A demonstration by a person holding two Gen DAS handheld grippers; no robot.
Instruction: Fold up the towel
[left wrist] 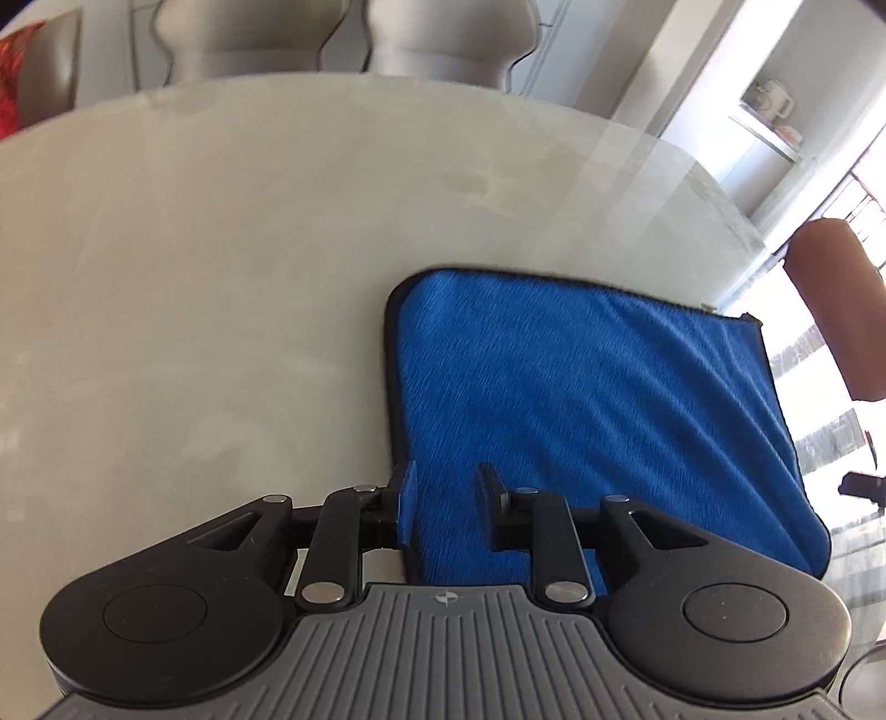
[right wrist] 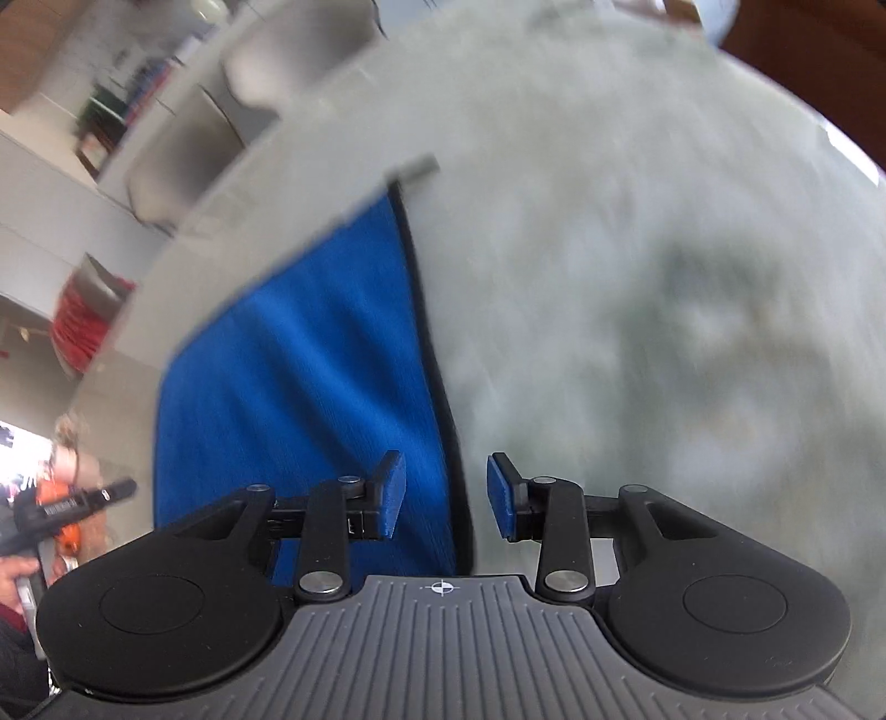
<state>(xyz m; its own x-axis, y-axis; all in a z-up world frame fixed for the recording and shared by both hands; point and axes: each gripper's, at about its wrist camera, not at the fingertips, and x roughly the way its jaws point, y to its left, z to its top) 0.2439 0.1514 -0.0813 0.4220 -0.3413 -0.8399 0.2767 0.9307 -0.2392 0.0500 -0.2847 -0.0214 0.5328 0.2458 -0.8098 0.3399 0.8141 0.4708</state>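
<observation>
A blue towel (left wrist: 581,399) with a dark hem lies flat on the pale table (left wrist: 194,277). In the left wrist view my left gripper (left wrist: 446,507) is open, with its fingers over the towel's near left corner. In the right wrist view the towel (right wrist: 310,354) lies to the left, and my right gripper (right wrist: 446,495) is open with its jaws straddling the towel's right hem near the front. The right wrist view is blurred by motion. Neither gripper holds anything.
Grey chairs (left wrist: 443,39) stand beyond the table's far edge. A brown chair back (left wrist: 836,299) is at the right of the table. In the right wrist view the left gripper and the person's hand (right wrist: 50,515) show at the far left.
</observation>
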